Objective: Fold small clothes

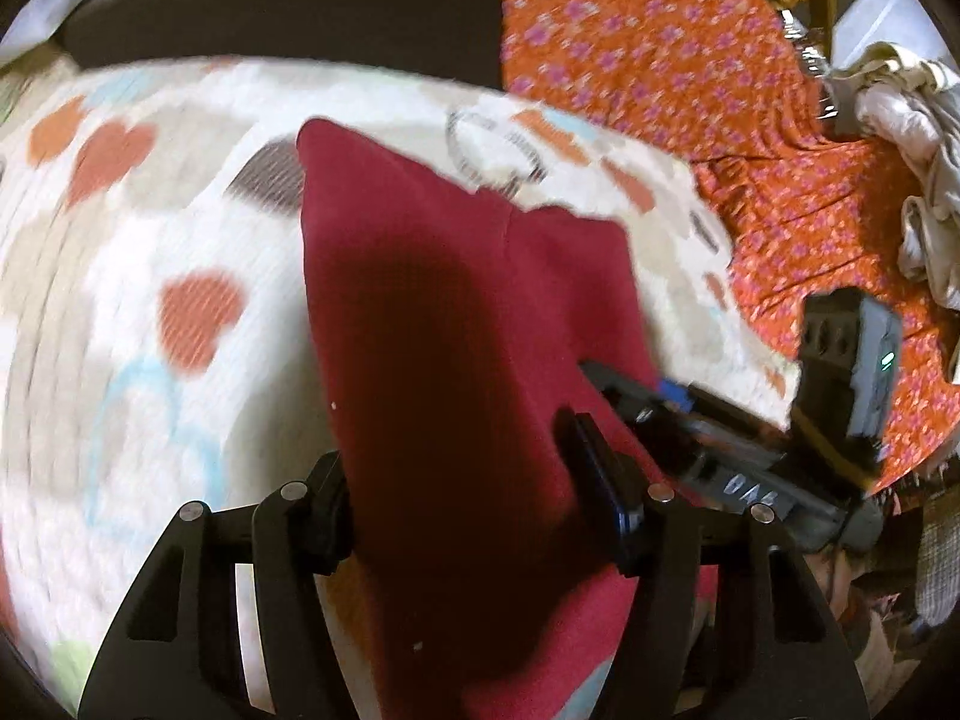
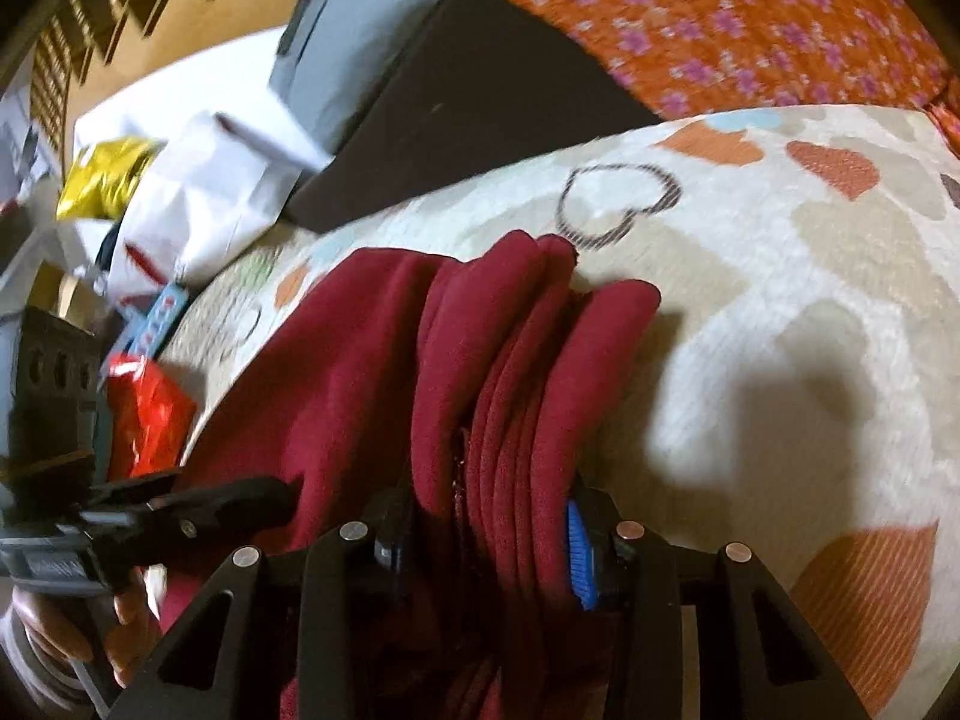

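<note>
A dark red garment (image 1: 432,312) hangs over a white blanket with heart prints (image 1: 120,252). My left gripper (image 1: 462,480) is shut on the garment, which passes between its fingers. The right gripper (image 1: 708,438) shows at the right of the left wrist view, beside the cloth. In the right wrist view my right gripper (image 2: 492,546) is shut on a bunched, pleated edge of the red garment (image 2: 510,348). The left gripper (image 2: 180,516) shows at the left there, against the cloth. The heart blanket (image 2: 780,312) lies below.
An orange floral cloth (image 1: 690,60) lies at the back right with a pile of pale clothes (image 1: 918,156). A dark board (image 2: 468,102), white bags (image 2: 198,192), a yellow packet (image 2: 105,177) and a red packet (image 2: 147,414) lie at the left.
</note>
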Available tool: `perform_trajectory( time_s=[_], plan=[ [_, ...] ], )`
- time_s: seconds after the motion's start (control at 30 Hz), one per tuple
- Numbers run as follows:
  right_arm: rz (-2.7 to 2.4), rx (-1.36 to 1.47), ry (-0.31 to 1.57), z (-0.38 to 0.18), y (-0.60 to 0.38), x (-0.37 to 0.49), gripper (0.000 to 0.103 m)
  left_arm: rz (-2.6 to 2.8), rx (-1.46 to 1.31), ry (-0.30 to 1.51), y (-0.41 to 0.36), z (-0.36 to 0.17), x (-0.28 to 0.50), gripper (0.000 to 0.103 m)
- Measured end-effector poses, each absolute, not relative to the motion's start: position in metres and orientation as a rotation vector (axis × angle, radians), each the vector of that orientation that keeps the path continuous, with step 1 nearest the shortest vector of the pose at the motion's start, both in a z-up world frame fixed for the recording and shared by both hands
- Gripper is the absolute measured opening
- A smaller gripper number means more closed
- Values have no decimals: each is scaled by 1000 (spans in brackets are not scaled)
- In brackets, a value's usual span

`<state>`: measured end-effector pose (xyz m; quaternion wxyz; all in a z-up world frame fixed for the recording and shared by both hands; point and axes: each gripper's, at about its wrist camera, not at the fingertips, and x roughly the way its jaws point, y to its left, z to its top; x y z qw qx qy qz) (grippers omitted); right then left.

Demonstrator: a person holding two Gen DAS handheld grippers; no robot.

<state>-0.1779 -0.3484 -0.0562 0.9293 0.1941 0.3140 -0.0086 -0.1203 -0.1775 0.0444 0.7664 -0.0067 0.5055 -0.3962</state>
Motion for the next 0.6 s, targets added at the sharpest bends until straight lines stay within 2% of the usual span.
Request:
perform_trajectory(
  time_s=[0.13, 0.27, 0.6],
  plan=[
    [-53, 376, 676, -71, -333, -179, 43, -749, -2, 1184, -155, 14, -131, 63],
    [-52, 493, 687, -73, -345, -185, 46, -719, -60, 1192, -144, 19, -131, 63],
    [-87, 488, 594, -30, -348, -212, 46, -721, 15, 985, -145, 56, -153, 63]
  ],
)
